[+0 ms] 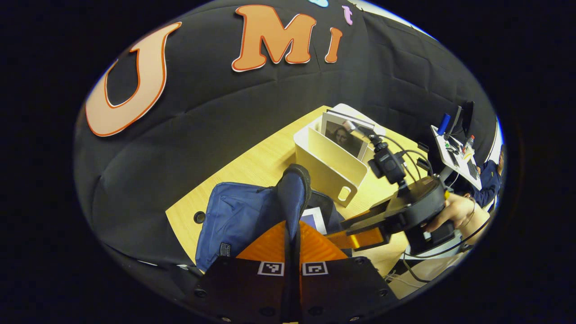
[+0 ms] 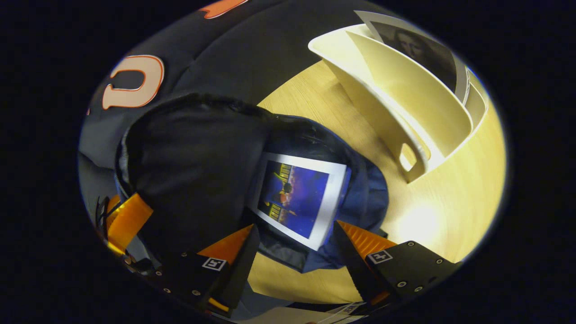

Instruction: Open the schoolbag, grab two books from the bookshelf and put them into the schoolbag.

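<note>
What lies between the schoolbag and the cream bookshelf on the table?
In the right gripper view, only bare wooden table separates the schoolbag from the bookshelf. The left gripper view shows them close together.

Two handheld grippers with dark bodies, square tags and trailing cables

The left gripper [image 1: 291,234] has a flat black body studded with small round screws and carries two white square tags with black coded marks near its fingers. The right gripper [image 2: 294,236] has two black blocks, each with one such tag and small screws. In the left gripper view, the right gripper [image 1: 360,229] shows a rounded black housing, a small black camera on a stalk above it, and thin black cables looping off it.
</note>
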`<state>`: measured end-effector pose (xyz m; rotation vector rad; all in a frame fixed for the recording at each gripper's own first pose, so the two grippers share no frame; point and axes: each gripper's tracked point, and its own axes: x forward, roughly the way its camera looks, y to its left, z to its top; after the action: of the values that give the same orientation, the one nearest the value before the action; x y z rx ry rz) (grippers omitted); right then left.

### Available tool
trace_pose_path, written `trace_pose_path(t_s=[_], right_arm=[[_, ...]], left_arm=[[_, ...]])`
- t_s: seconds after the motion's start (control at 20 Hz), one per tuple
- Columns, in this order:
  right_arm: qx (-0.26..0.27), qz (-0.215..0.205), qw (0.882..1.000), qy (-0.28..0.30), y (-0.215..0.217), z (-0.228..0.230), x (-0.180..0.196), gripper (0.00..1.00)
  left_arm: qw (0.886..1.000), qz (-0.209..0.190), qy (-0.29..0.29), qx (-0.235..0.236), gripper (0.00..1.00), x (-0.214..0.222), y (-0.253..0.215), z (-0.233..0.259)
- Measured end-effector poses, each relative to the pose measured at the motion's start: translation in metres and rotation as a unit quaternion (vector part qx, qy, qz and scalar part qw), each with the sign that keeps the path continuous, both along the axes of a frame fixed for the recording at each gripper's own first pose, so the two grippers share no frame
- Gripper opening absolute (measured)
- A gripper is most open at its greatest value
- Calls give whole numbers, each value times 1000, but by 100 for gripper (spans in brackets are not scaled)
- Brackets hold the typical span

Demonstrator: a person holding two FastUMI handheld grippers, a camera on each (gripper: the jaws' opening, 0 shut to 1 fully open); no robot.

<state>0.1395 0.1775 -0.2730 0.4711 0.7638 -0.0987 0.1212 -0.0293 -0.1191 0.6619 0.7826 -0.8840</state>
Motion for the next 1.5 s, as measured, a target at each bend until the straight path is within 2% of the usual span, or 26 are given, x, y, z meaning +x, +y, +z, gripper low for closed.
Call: trace_pose_path(t_s=[0.05, 0.1, 0.25, 0.4, 0.5, 0.7, 0.95, 1.15, 1.3, 1.4, 1.5], right_arm=[[-21, 3, 1000, -3, -12, 2, -14, 100], [-34, 7, 999, -9, -20, 6, -25, 97], [-62, 13, 998, -17, -52, 20, -66, 98], [-109, -22, 994, -16, -108, 42, -104, 98], [-119, -37, 992, -21, -137, 66, -123, 98], [-164, -70, 984, -27, -193, 119, -134, 97], [-210, -57, 975, -48, -213, 188, -96, 97], [-239, -41, 969, -50, -219, 228, -47, 98], [-269, -30, 962, -19, -234, 237, -10, 98], [-267, -18, 964, 7, -239, 232, 12, 98], [-278, -3, 960, 33, -245, 219, 32, 98]], left_arm=[[1000, -1, -1, 0, 1, 0, 0, 1], [1000, -3, 0, 0, 1, -1, -1, -1], [1000, -3, 9, -3, 1, -7, -4, -5], [1000, -5, 8, -2, 1, -6, -7, -7], [1000, -4, 12, -5, 1, -7, -10, -9], [1000, -2, 18, -8, 1, -8, -10, -15], [1000, -8, 16, -4, 1, -6, -11, -15], [1000, -3, 16, -6, 1, -2, -6, -15], [1000, 11, 18, -13, 1, 3, 0, -14], [999, 24, 23, -21, 1, 6, 2, -13], [999, 33, 24, -23, 1, 10, 6, -13]])
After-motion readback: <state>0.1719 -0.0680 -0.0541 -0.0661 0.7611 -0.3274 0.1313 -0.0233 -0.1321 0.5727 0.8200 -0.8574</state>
